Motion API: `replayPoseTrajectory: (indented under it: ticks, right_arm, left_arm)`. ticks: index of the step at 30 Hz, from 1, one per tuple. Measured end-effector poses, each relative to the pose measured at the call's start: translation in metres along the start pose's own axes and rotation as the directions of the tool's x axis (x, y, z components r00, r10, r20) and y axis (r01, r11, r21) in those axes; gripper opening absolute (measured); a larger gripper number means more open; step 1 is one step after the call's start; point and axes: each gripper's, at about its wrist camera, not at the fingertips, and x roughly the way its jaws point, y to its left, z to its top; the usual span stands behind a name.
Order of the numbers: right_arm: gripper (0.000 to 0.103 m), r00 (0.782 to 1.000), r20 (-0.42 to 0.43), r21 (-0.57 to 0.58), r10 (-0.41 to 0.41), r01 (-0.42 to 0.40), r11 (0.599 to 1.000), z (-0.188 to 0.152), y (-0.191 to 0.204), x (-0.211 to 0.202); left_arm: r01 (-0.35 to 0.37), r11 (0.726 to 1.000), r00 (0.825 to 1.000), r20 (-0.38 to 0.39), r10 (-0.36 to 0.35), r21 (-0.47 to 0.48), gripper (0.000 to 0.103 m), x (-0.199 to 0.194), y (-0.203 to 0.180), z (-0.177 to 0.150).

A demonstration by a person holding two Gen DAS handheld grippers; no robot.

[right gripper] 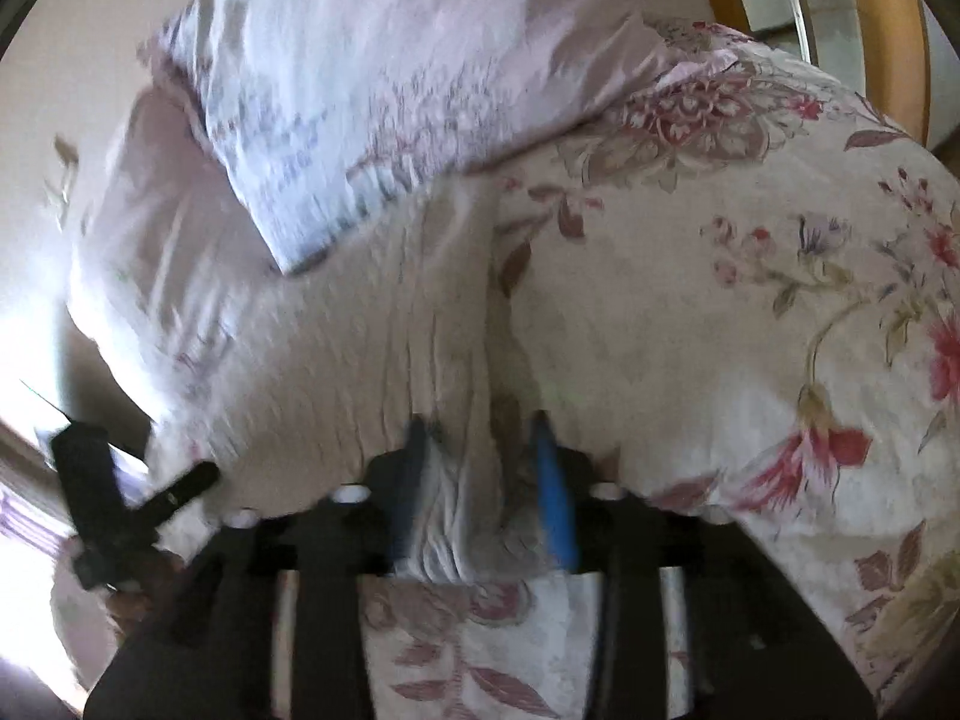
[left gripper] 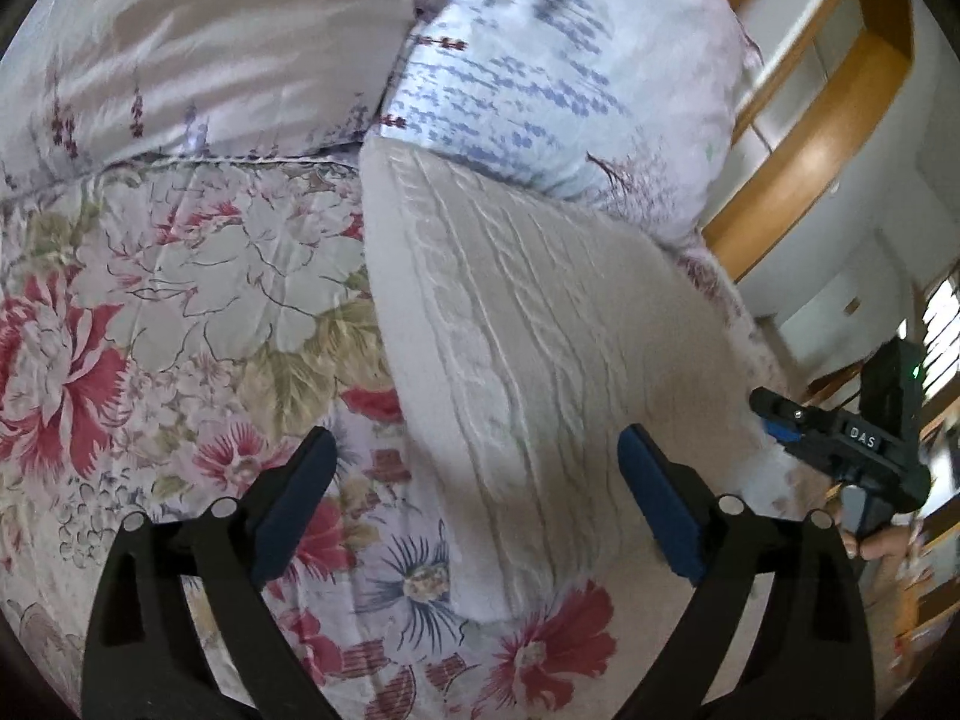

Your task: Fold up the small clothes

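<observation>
My right wrist view is smeared by blur, so fine detail there is poor. My right gripper [right gripper: 483, 450] has a bunch of the white knit garment [left gripper: 516, 372] between its blue pads [right gripper: 555, 498]; the fabric fills the gap, yet I cannot tell whether the pads press on it. The garment's near edge is hidden behind the gripper body. In my left wrist view that gripper [left gripper: 774, 414] appears only at the right border, partly cut off, with a few fingertips of my hand [left gripper: 870, 546] under it.

My left gripper [left gripper: 477, 456] stands with its jaws wide, hovering over the garment's lower part with nothing between the pads.

The garment is a cable-knit piece, cream-white, with raised braided ribs running its length. It lies as a long folded panel on the bed, its far end touching a pillow [left gripper: 558, 78]. The bedspread [left gripper: 180, 312] is a smooth, slightly creased cotton with large red and pink flowers and olive leaves. The pillow is glossy, pale, printed in blue and mauve. A curved wooden headboard [left gripper: 840, 138] shows beyond, its ends out of frame.
</observation>
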Motion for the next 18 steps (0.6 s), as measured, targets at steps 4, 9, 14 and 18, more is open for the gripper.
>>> replayPoseTrajectory:
  ticks: [4, 9, 14, 18]
  right_arm:
    - [0.064, 0.999, -0.008, 0.039, 0.034, -0.034, 0.999, 0.023, 0.003, 0.006]
    - [0.065, 0.994, -0.084, 0.132, 0.076, -0.065, 0.989, 0.042, -0.003, 0.032]
    - [0.065, 0.986, -0.148, 0.153, 0.073, -0.05, 0.987, 0.049, -0.006, 0.054]
    - [0.065, 0.98, -0.186, 0.161, 0.071, -0.041, 0.986, 0.051, -0.009, 0.068]
  left_arm:
    - [0.029, 0.998, 0.999, -0.019, -0.03, -0.052, 0.095, 0.004, 0.01, 0.011]
    - [0.086, 0.988, 0.994, -0.051, -0.093, -0.131, 0.095, 0.014, 0.022, 0.025]
    - [0.132, 0.971, 0.985, -0.082, -0.15, -0.198, 0.095, 0.027, 0.031, 0.036]
    - [0.132, 0.974, 0.983, -0.102, -0.152, -0.182, 0.095, 0.039, 0.028, 0.043]
